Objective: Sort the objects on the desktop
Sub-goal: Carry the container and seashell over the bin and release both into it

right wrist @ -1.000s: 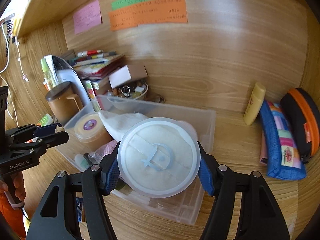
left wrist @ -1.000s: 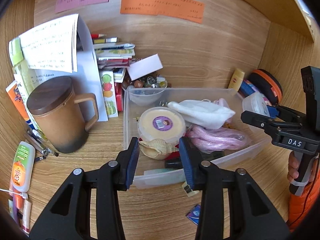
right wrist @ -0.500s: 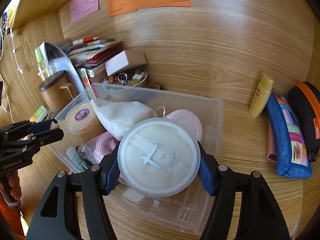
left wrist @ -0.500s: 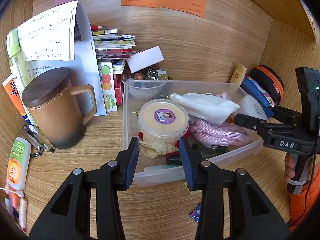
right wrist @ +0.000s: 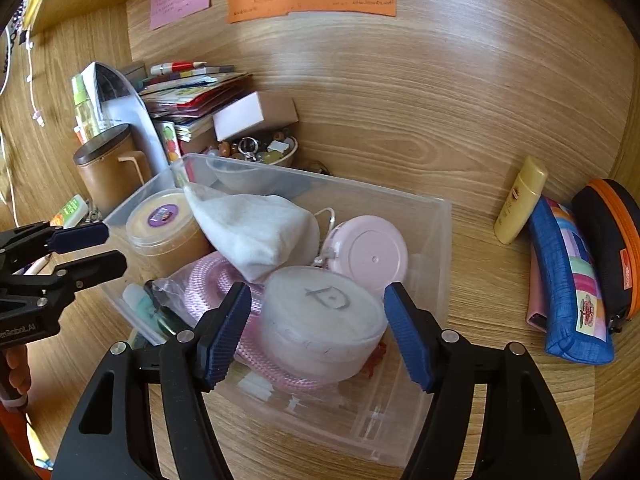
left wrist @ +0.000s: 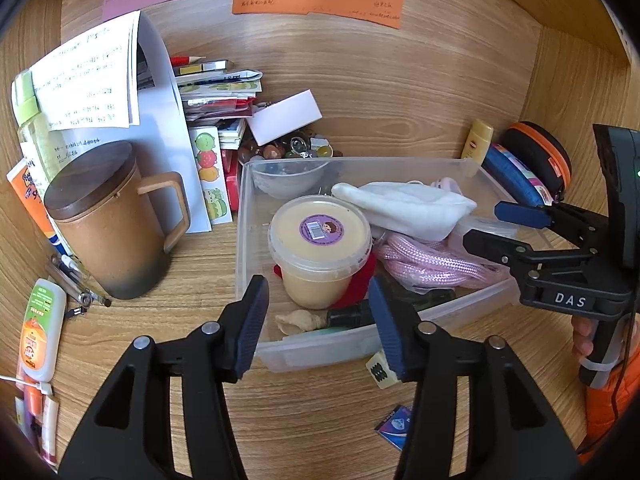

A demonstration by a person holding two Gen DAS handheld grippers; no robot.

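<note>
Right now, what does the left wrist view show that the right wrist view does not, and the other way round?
Only the left wrist view shows the die and the blue card on the desk in front of the bin, and the seashell inside it.

Only the right wrist view shows the pink round case and the whole white round box, which lies in the bin between the open right gripper's fingers.

Both show the clear bin, yellow tub, white cloth, pink rope, brown mug and the open left gripper.
</note>
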